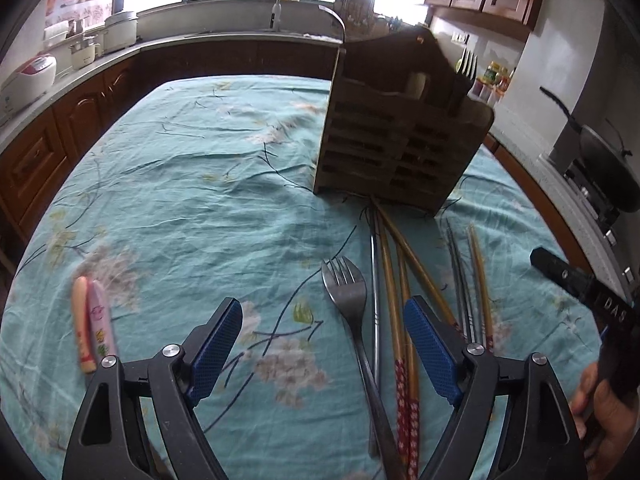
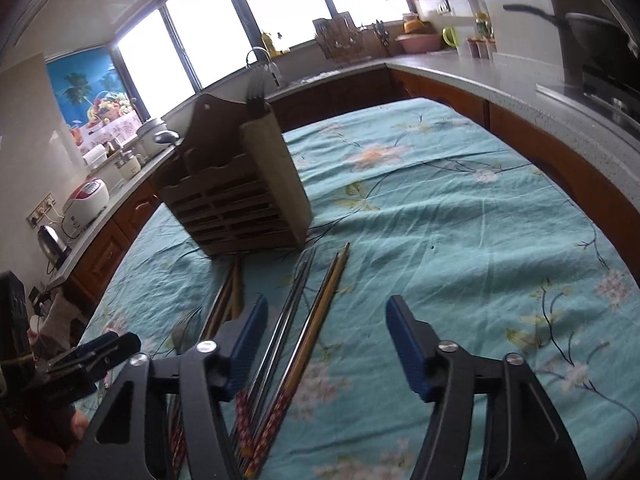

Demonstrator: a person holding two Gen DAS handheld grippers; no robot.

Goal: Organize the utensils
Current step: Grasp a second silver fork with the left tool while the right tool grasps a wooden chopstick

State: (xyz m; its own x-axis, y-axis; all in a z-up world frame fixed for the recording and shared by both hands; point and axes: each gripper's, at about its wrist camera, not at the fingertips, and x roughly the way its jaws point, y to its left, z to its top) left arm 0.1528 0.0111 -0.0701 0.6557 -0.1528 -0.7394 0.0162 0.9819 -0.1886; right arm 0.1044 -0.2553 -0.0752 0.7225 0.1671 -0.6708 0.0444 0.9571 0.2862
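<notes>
1. We hold our left gripper spread wide above the cloth, pinching nothing; a steel fork lies between its fingers.
2. Our right gripper is likewise spread and empty, with metal chopsticks and wooden chopsticks lying just inside its left finger.
3. The wooden utensil holder stands ahead of both, a fork upright in it.
4. Two small pink and orange utensils lie left of our left gripper.

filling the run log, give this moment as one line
left tongs: open, empty | right tongs: open, empty | steel fork, loose chopsticks: on cloth | brown wooden utensil holder: upright
</notes>
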